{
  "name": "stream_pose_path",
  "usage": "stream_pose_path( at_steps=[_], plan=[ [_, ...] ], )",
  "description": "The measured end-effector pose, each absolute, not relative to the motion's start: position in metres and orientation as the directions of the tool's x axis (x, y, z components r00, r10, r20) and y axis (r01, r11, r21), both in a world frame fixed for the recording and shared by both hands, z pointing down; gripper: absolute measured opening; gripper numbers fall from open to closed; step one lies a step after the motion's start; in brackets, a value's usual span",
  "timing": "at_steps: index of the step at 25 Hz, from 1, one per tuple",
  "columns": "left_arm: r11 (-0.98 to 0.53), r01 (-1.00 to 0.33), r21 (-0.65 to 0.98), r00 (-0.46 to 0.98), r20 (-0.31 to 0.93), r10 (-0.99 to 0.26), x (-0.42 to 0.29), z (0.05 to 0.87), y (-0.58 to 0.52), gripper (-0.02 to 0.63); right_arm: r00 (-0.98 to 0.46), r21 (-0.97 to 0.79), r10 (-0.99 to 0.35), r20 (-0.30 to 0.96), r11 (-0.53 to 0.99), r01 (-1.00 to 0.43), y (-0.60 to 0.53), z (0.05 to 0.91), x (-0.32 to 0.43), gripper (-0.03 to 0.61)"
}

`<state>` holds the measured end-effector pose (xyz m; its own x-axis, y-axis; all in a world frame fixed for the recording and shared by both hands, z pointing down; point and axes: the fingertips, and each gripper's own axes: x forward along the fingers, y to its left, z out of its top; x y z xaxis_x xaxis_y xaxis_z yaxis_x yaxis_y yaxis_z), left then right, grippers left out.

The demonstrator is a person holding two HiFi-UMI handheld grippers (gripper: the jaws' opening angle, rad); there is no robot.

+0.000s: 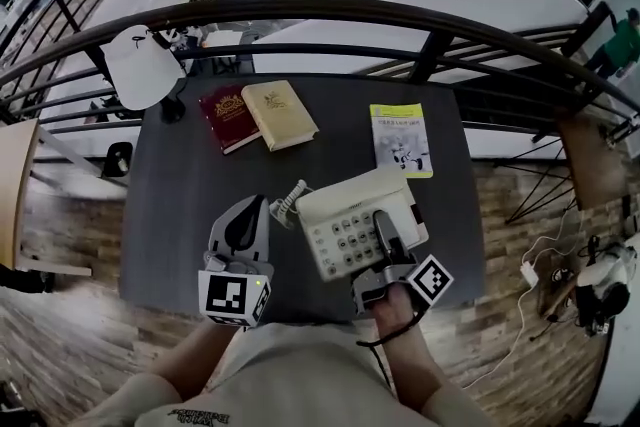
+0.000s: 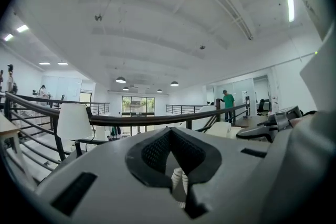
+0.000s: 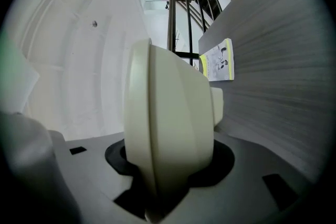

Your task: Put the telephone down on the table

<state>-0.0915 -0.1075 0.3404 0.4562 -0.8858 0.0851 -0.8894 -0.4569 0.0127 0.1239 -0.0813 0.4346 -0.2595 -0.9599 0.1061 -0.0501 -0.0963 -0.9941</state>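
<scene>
The cream telephone (image 1: 350,215) with its grey keypad is over the near right part of the dark table (image 1: 180,195). My right gripper (image 1: 385,233) is shut on its near edge. In the right gripper view the cream body (image 3: 168,113) fills the space between the jaws of the right gripper (image 3: 168,170). Whether the telephone rests on the table I cannot tell. My left gripper (image 1: 263,207) is just left of it, its jaws together. The white coiled cord (image 1: 290,203) starts at their tip. A piece of this cord (image 2: 178,182) shows pinched in the slit of the left gripper (image 2: 177,173).
A red book (image 1: 227,117) and a cream book (image 1: 280,113) lie at the table's far middle. A yellow-green booklet (image 1: 402,139) lies far right, also seen as the booklet (image 3: 218,62). A white lamp (image 1: 142,65) stands at the far left corner, with a curved railing (image 1: 330,10) behind.
</scene>
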Motion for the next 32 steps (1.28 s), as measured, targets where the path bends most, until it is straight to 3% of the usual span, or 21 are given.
stream_pose_path(
  at_steps=[11,20,25,32],
  plan=[
    [-0.426,-0.904,0.026,0.427,0.114,-0.897,-0.074,0.358,-0.121,0.004,-0.282,-0.986,-0.945,0.166,-0.156,-0.058,-0.095,0.459,0.133,0.212],
    [-0.37,-0.929,-0.013,0.368,0.062,-0.928,-0.056,0.385,-0.169,0.005,-0.28,-0.982,-0.942,0.186,-0.167,-0.088,-0.154,0.491,0.146,0.212],
    [-0.314,-0.949,-0.036,0.314,0.014,-0.949,-0.053,0.413,-0.204,0.005,-0.276,-0.981,-0.942,0.189,-0.173,-0.084,-0.194,0.517,0.147,0.212],
    [-0.304,-0.952,-0.02,0.303,0.057,-0.951,-0.045,0.465,-0.249,0.005,-0.254,-0.973,-0.939,0.23,-0.222,-0.06,-0.236,0.564,0.151,0.212]
  ],
)
